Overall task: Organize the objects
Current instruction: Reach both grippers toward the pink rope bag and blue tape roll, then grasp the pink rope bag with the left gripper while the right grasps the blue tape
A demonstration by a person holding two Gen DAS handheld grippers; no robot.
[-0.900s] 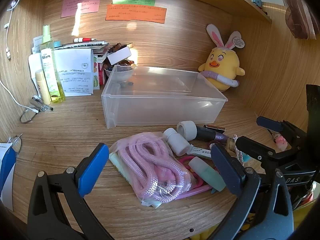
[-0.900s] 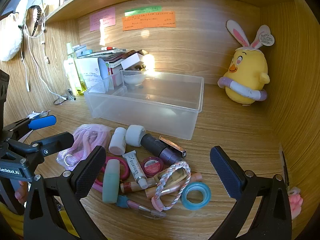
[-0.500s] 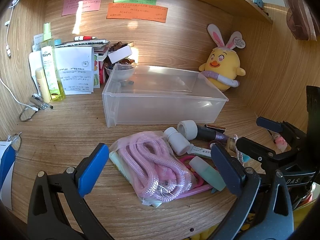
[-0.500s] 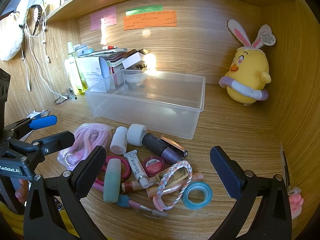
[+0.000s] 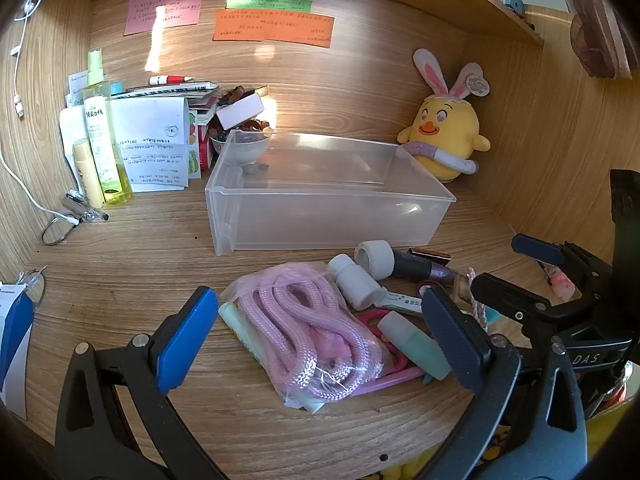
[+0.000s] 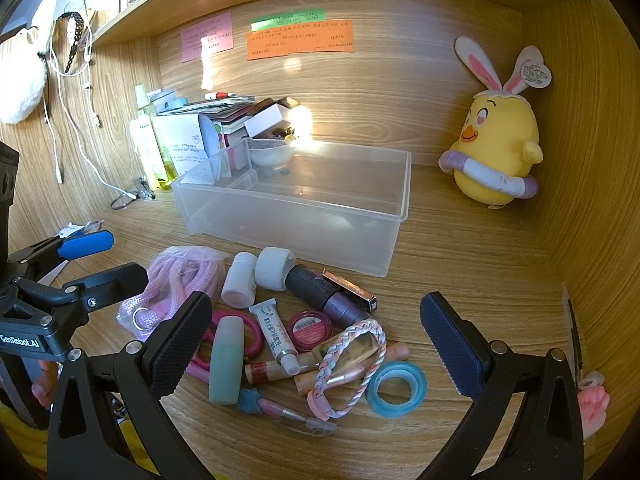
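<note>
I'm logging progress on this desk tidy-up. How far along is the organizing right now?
Barely begun. Done: nothing visible; the clear plastic bin looks empty. In hand: nothing; the left gripper and right gripper are both open, above the pile. Left: the bagged pink rope, small white bottle, mint green tube, blue tape ring and the other small items lie loose on the wooden desk.

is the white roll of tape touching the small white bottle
Touching: the right wrist view shows the white tape roll pressed against the small white bottle, no gap between them.
</note>
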